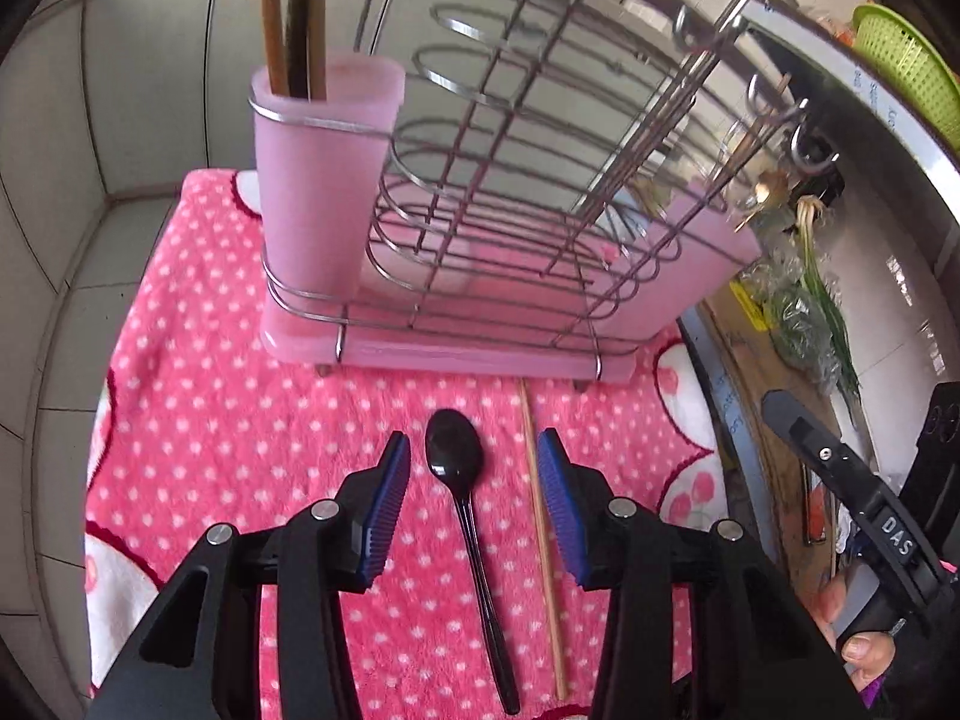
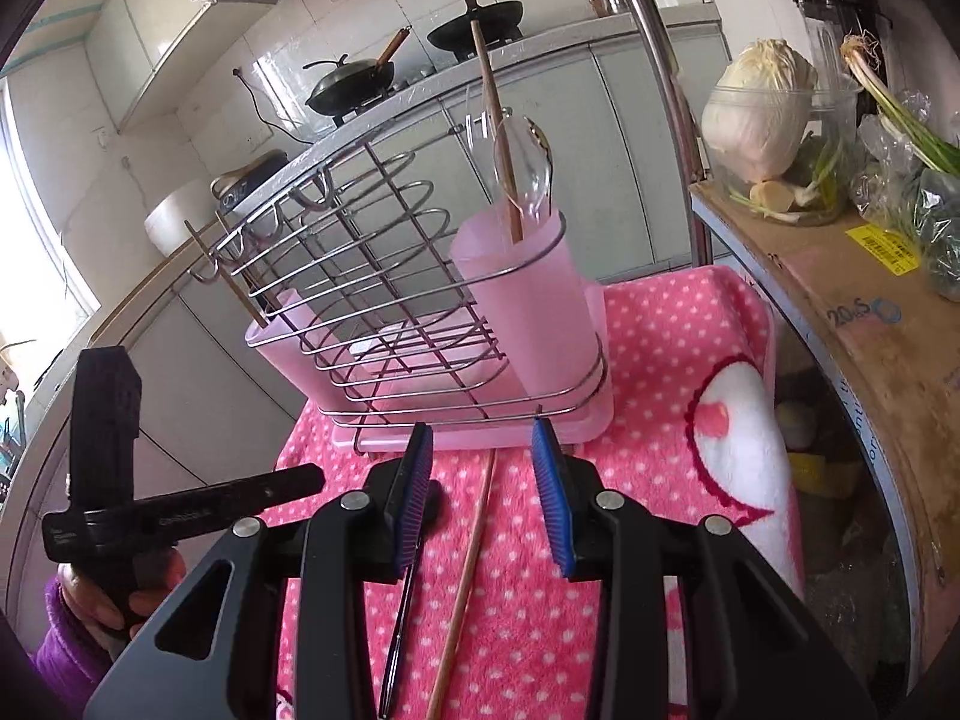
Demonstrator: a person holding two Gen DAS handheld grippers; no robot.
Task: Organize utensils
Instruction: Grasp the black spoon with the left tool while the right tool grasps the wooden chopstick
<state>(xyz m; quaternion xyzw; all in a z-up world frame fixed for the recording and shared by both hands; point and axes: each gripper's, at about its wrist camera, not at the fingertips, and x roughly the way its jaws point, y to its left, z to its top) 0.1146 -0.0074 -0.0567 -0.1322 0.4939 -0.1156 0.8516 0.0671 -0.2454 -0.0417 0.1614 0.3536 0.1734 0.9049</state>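
A black spoon (image 1: pixel 461 468) lies on the pink dotted cloth (image 1: pixel 240 420), bowl toward the rack, between the fingers of my open left gripper (image 1: pixel 474 480). A wooden chopstick (image 1: pixel 543 528) lies just right of it. Behind them stands a wire rack (image 1: pixel 510 228) on a pink base with a pink cup (image 1: pixel 318 192) that holds wooden and dark sticks. In the right wrist view my right gripper (image 2: pixel 483 480) is open and empty above the chopstick (image 2: pixel 468 570) and the spoon's handle (image 2: pixel 399 630). The rack's right cup (image 2: pixel 528 300) holds a wooden utensil and a clear spoon.
A cardboard box (image 2: pixel 840 300) with a cabbage (image 2: pixel 756 114) in a clear bowl and green onions stands on the right. Tiled wall and cabinets (image 1: pixel 120 120) are to the left. A green basket (image 1: pixel 906 66) sits far right. Woks (image 2: pixel 354 84) sit on a stove behind.
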